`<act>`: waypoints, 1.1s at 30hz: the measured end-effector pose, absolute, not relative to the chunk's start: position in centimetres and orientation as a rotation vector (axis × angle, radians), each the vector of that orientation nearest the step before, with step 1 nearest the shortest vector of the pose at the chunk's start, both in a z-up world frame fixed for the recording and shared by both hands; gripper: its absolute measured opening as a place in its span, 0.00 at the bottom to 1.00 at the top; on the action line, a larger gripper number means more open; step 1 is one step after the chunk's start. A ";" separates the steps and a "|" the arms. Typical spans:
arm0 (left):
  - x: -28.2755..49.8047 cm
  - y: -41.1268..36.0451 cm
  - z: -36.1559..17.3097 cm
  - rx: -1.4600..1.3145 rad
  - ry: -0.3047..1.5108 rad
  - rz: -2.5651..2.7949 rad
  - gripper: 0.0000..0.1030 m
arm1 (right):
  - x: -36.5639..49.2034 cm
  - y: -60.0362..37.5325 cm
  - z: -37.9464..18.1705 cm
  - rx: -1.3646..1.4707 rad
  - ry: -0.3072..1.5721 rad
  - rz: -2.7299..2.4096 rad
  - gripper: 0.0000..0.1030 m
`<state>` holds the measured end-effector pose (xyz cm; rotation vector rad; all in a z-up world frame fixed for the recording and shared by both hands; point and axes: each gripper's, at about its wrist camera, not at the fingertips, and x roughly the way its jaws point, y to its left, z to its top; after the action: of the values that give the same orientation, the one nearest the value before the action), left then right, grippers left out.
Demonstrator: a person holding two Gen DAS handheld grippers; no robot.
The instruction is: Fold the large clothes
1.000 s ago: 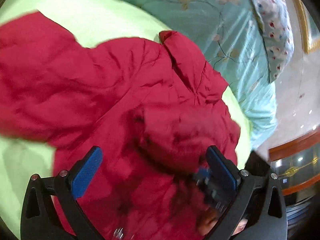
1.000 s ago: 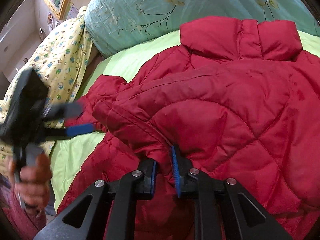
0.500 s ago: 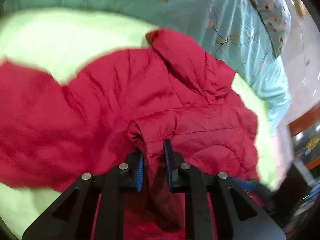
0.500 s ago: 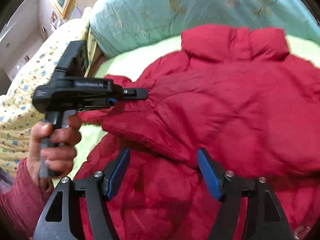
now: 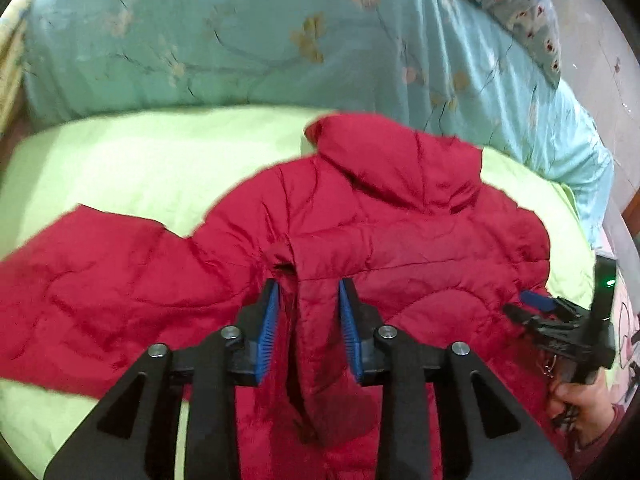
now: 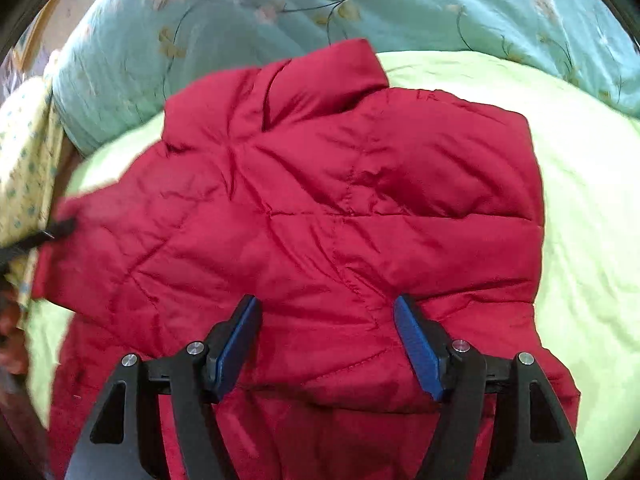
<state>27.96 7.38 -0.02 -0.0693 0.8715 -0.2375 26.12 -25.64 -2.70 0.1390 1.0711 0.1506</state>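
A red quilted jacket [image 5: 400,224] lies on a light green bed sheet [image 5: 140,160], collar toward the pillows. One sleeve is folded across its body; the other sleeve [image 5: 80,280] stretches out to the left. My left gripper [image 5: 308,308] stands part open around the cuff end of the folded sleeve, its blue pads not pressing the cloth. In the right wrist view the jacket [image 6: 320,200] fills the middle. My right gripper [image 6: 328,332] is wide open just above the jacket, holding nothing. It also shows in the left wrist view [image 5: 560,324] at the right edge.
A teal flowered quilt [image 5: 240,40] is piled along the far side of the bed. A yellow patterned cloth [image 6: 24,160] lies at the left edge in the right wrist view. The sheet [image 6: 580,200] shows to the right of the jacket.
My left gripper, shut on the sleeve half a second ago, has opened partway. My right gripper stayed open and moved over the jacket's body. The sleeve now lies flatter across the jacket.
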 end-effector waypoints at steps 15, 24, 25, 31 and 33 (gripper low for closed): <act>28.1 2.8 -7.1 -0.048 0.994 -0.264 0.28 | 25.4 -23.9 -1.1 0.109 1.006 0.144 0.76; 27.8 3.5 -7.7 -0.078 0.981 -0.289 0.27 | 26.6 -20.3 -3.2 0.012 1.082 0.206 0.77; 27.6 3.6 -7.7 -0.088 0.979 -0.293 0.27 | 26.8 -20.3 -3.9 0.007 1.090 0.208 0.78; 26.2 6.0 -6.4 -0.217 0.987 -0.318 0.28 | 27.4 -20.4 -4.6 0.009 1.089 0.213 0.80; 25.4 7.1 -5.8 -0.248 0.979 -0.308 0.32 | 27.5 -20.4 -4.6 0.011 1.087 0.214 0.80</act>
<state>25.43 7.15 -5.84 -0.2477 0.9788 -0.3076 27.50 -20.42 -4.59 0.0112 1.0865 0.2137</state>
